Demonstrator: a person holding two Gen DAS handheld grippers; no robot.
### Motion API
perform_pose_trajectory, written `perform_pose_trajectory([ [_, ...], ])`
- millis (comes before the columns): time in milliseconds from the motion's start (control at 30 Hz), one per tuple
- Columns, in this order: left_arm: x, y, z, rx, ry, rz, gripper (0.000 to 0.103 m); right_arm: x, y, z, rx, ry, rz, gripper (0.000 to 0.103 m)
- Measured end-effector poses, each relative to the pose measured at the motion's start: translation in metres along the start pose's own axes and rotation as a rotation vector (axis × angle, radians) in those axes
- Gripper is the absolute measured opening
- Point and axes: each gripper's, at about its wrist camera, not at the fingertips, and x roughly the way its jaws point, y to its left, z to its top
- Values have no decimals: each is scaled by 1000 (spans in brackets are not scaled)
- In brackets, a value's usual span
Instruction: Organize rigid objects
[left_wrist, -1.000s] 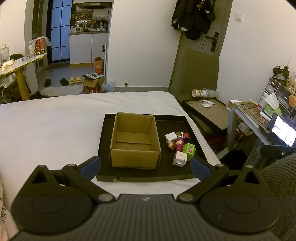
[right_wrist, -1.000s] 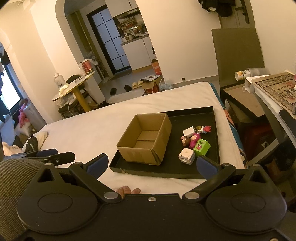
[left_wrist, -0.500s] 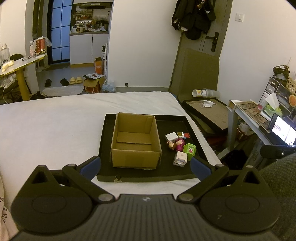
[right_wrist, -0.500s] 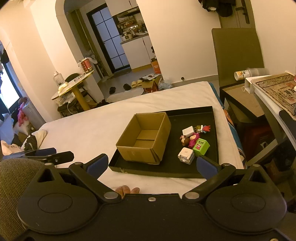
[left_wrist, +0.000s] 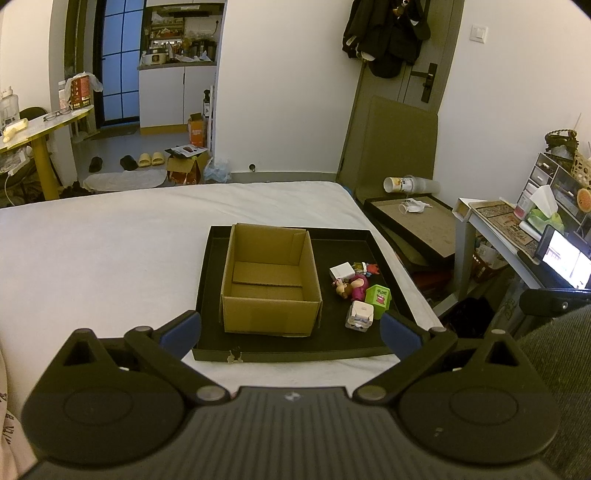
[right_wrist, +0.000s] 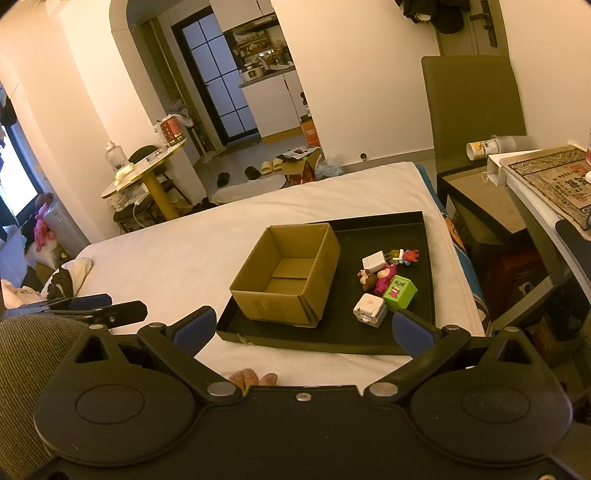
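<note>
Opening stage, nothing yet sorted. The left gripper (left_wrist: 290, 328) and right gripper (right_wrist: 301, 328) hover near the black tray (left_wrist: 288, 350), jaws apart and empty. The cardboard box (left_wrist: 271, 280) stands empty; the small toys (left_wrist: 356, 291) cluster at its right. The next move probably calls for reaching toward the nearest, the white cube (right_wrist: 370, 309).

The room beyond my bed (left_wrist: 110, 251)

Past the bed's far edge I see yellow slippers (left_wrist: 151, 159) and black ones (left_wrist: 110, 162) on the floor, near a torn cardboard carton (left_wrist: 184, 168). Left of the bed stands a round yellow table (right_wrist: 147, 162) with a clear jug (right_wrist: 115, 155). Right of the bed, a face mask (left_wrist: 413, 206) lies on a low brown board (left_wrist: 417, 225), paper cups (left_wrist: 406, 183) just behind it, dark coats (left_wrist: 388, 33) hanging on the door above
</note>
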Motion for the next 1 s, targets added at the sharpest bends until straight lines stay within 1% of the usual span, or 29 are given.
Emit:
perform_pose_trajectory([
  [567, 2, -1, 1, -6, 2, -7, 103, -1, 1, -1, -4, -9, -2, 103],
  [633, 1, -3, 1, 0, -3, 2, 103, 0, -1, -1, -2, -12, -2, 103],
  [733, -2, -5, 3, 22, -18, 10, 103, 1, 0, 0, -14, -29, -16, 103],
  [833, 0, -2, 5, 16, -16, -7, 103, 3, -3, 0, -3, -38, -22, 103],
  [1000, 8, 4, 5, 14, -2, -2, 103, 9, -11, 2, 15, -35, -37, 103],
])
